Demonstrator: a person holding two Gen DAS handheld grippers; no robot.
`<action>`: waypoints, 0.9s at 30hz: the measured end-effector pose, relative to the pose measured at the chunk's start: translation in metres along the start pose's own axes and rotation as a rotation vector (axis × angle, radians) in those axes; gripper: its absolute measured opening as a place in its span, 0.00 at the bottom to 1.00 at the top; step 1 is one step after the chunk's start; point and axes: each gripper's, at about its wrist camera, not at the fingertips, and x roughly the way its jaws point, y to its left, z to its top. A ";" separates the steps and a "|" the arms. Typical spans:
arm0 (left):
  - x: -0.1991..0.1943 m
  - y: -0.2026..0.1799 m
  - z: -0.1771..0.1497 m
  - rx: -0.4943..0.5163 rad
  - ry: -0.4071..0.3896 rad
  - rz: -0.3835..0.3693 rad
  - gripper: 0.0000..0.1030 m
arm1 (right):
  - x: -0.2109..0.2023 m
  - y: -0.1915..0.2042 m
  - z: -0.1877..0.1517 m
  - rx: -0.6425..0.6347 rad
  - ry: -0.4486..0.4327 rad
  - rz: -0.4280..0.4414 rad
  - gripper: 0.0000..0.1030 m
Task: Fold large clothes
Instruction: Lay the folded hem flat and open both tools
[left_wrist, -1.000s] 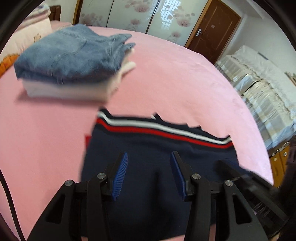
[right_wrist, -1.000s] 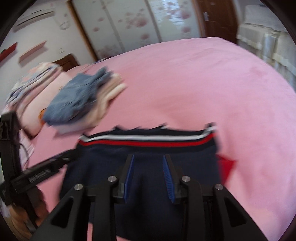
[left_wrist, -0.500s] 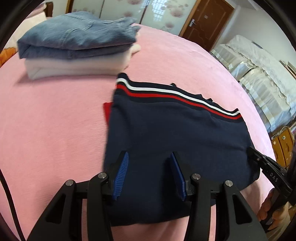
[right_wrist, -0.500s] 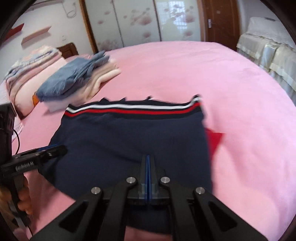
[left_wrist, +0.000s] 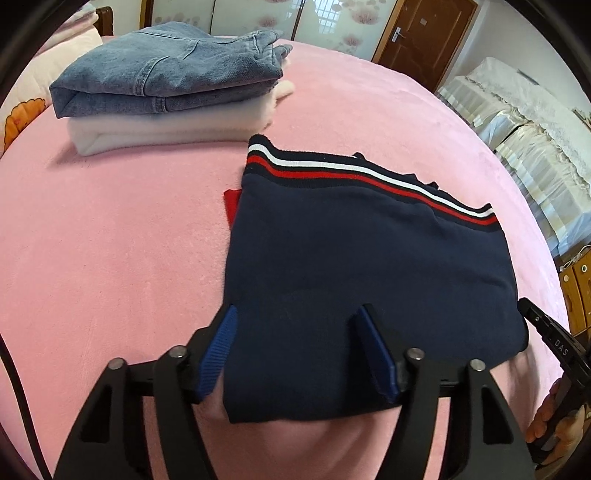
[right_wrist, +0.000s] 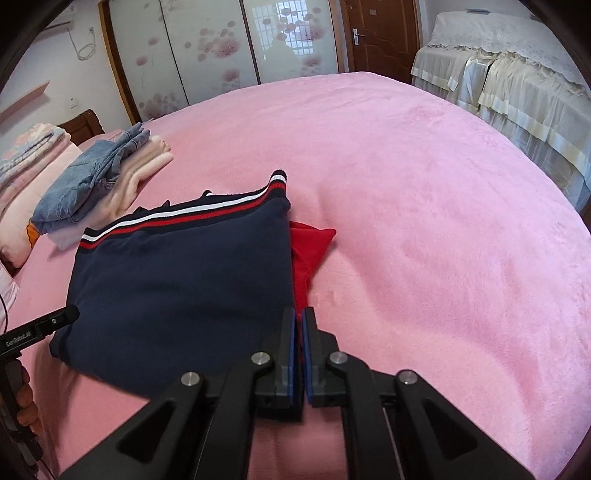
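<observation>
lying folded on the pink bed (right_wrist: 424, 184) is a navy sweater (left_wrist: 369, 266). left gripper (left_wrist: 299, 354) gapes wide over its near edge, gripping nothing. right gripper (right_wrist: 298, 332) is nearly closed, empty.

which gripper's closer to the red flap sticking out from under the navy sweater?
Right. The right gripper sits almost shut right at the near end of the red flap. The left gripper is open over the navy sweater, on the far side from the flap.
</observation>
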 end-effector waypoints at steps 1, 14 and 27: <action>-0.003 -0.001 0.000 0.000 0.002 0.000 0.67 | -0.001 0.001 0.000 0.000 -0.001 -0.001 0.04; -0.058 -0.013 -0.001 -0.044 0.015 -0.024 0.67 | -0.045 0.020 0.005 0.033 0.006 0.011 0.05; -0.114 -0.039 -0.035 0.019 0.015 -0.079 0.72 | -0.107 0.058 -0.007 -0.019 -0.091 0.081 0.22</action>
